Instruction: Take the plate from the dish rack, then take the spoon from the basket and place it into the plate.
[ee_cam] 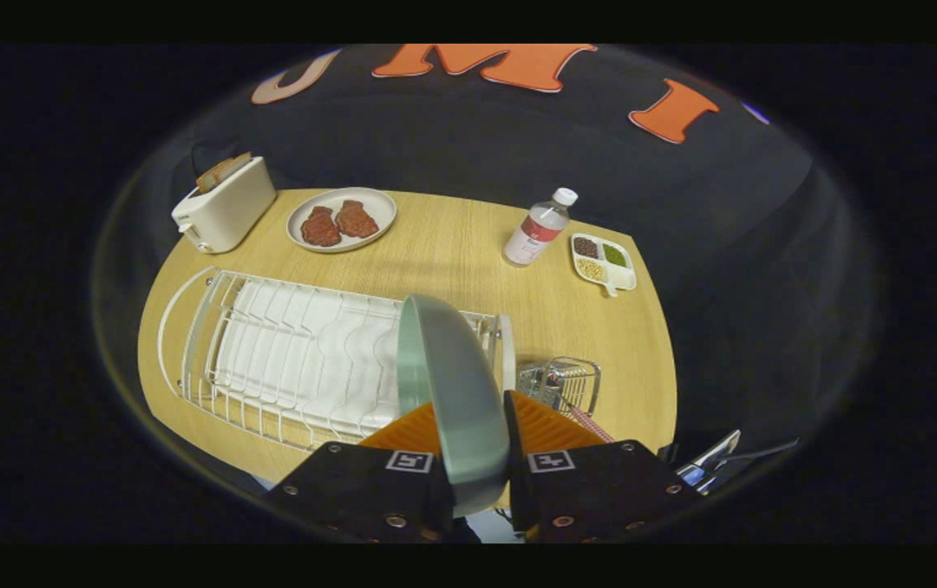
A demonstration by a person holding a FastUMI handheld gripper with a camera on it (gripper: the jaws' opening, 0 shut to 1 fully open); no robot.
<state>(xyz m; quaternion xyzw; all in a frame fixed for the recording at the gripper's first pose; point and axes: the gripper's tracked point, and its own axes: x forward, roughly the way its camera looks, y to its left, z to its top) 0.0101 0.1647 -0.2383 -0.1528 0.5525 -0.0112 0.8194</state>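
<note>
At the bottom centre, the tongs (472, 457) are closed on the green plate (456, 392), held on edge between both fingers above the rack (272, 359). The first step is judged nearly done. Next, the plate must be laid flat on the bench (468, 245), then the spoon fetched from the basket (562, 384) at right.

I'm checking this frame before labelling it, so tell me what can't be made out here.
- Spoon: not identifiable in the wire basket; gripper view, the right finger covers the basket's near side.
- Plate lower rim: hidden between the gripper fingers that clamp it.
- Dish rack right end: blocked by the plate.
- Divided tray contents: too small to identify.
- Bottle label: too small.
</note>
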